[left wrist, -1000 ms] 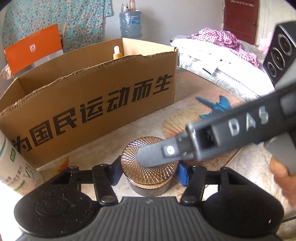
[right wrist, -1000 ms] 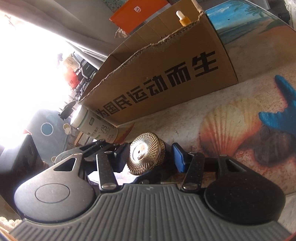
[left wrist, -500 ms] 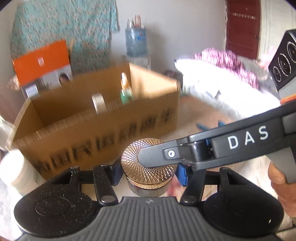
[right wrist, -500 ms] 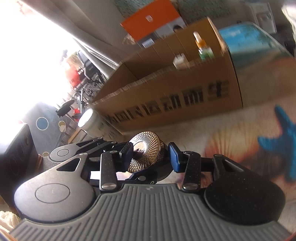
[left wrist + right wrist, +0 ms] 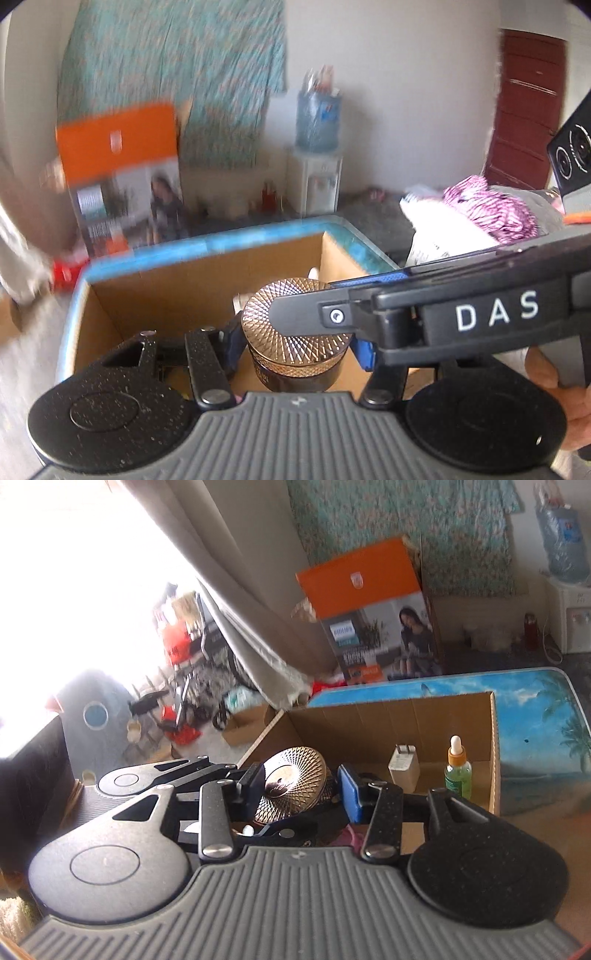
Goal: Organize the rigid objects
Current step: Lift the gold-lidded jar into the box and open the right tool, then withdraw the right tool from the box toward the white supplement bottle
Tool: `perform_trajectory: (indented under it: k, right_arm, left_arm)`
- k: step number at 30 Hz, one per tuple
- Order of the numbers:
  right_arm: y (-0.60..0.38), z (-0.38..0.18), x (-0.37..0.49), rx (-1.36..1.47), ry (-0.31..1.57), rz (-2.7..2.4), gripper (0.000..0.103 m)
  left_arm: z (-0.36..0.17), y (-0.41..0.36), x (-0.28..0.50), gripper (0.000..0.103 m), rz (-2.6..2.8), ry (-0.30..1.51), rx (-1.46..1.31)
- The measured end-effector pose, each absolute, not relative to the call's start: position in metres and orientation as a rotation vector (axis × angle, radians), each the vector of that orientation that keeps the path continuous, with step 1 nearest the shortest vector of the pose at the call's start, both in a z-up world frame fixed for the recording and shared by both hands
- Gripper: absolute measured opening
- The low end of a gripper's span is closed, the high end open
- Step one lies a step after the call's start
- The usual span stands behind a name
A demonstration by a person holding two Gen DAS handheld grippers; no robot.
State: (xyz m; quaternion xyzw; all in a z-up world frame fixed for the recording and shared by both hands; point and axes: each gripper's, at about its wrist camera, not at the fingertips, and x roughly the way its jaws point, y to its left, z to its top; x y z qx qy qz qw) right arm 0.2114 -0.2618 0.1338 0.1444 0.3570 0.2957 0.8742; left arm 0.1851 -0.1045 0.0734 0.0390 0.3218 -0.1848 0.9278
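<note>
— Why are both tongs on the one jar [image 5: 295, 332]?

— It looks squat and heavy, with a broad gold patterned lid. The left tongs [image 5: 295, 345] pinch the dark body from either side, pads pressed against it. The right tongs [image 5: 301, 788] come in across them, one finger lying over the lid and the other under it, so the jar is steadied from above as well as clamped at the sides. That's my reading, anyway.

— Are the right ones gripping hard?

— Their jaws are opening slightly just now, with the jar between them; the pads seem to touch the lid's edge, though the tilted view makes me unsure.

— And where is the jar?

— Held in the air over the open cardboard box [image 5: 493, 738], which sits on the counter [image 5: 535, 709] with the beach print.

— Anything in the way inside?

— A white plug [image 5: 403, 766] and a small green dropper bottle [image 5: 458, 770] stand towards the right end. The part under the jar seems freer, though something pink shows low down there.

— Around it?

— An orange carton [image 5: 365, 579] behind, a water dispenser [image 5: 319, 184], bedding to the right.
</note>
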Motion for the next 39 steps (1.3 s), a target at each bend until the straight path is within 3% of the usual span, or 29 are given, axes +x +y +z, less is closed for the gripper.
perform_trajectory:
  k: [7,14,24,32,35,39]
  right_arm:
    - [-0.244,0.088,0.279,0.259,1.001,0.593,0.044]
    - [-0.231,0.059,0.299,0.224,1.094,0.586,0.044]
    - [-0.228,0.036,0.311,0.216,1.113,0.558,0.044]
    - [-0.248,0.063,0.280,0.300,0.963,0.565,0.046]
    - [-0.264,0.081,0.253,0.358,0.867,0.546,0.051]
    - [-0.281,0.098,0.210,0.410,0.744,0.525,0.073]
  left_arm:
    - [0.023,-0.088,0.237,0.058,-0.367,0.896,-0.090]
    - [-0.003,-0.081,0.253,0.058,-0.358,0.983,-0.138]
    - [-0.003,-0.092,0.260,0.062,-0.376,0.984,-0.126]
    - [0.021,-0.092,0.241,0.075,-0.378,0.913,-0.115]
    - [0.033,-0.090,0.223,0.079,-0.384,0.872,-0.096]
    - [0.049,-0.090,0.191,0.087,-0.402,0.818,-0.036]
